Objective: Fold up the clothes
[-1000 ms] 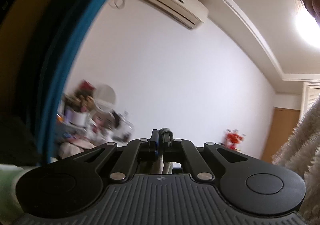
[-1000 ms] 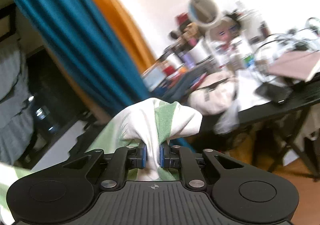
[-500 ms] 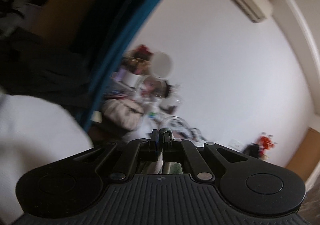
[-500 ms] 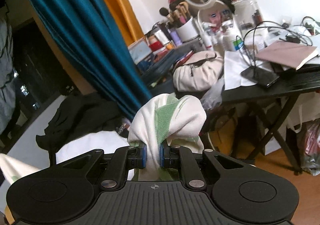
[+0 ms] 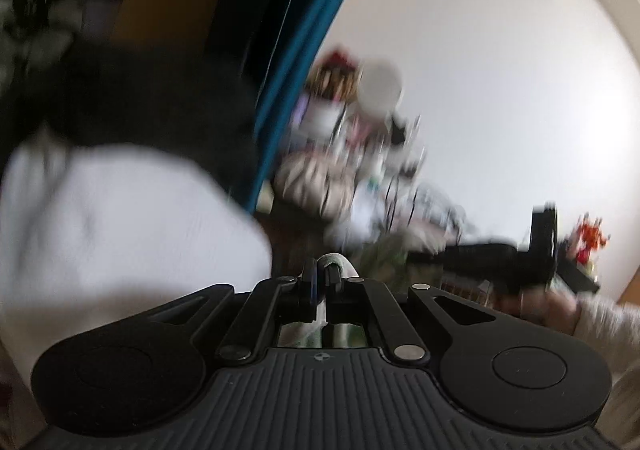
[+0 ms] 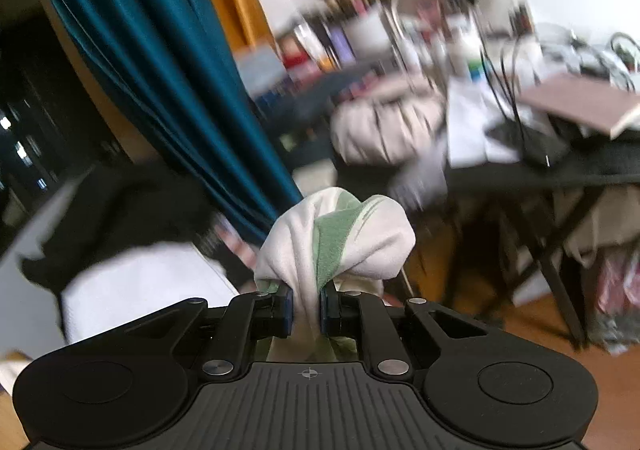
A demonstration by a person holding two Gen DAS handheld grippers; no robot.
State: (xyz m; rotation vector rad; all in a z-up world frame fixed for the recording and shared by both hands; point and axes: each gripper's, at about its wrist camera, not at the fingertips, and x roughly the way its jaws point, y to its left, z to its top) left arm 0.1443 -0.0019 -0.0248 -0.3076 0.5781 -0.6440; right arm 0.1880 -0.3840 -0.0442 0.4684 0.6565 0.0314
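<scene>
The garment (image 6: 340,238) — soft white knit with a green band — bulges in a bunched knot just ahead of the right gripper (image 6: 306,306), whose jaws are clamped on a gathered wad of it. In the left view a thin pale fold of cloth (image 5: 334,262) pokes out between the jaws of the left gripper (image 5: 320,282), which are pressed nearly together on it; it looks like the same garment, though blur leaves that unsure. So the piece is held at two points, off any surface. How many folds it already carries cannot be told; none is visible. It is still to be laid down flat. Below and left of both jaws lies a white sheet (image 6: 136,282) with a limp black garment (image 6: 132,205) on it; beyond hang a teal curtain (image 6: 168,61) and a cluttered desk (image 6: 540,169).
</scene>
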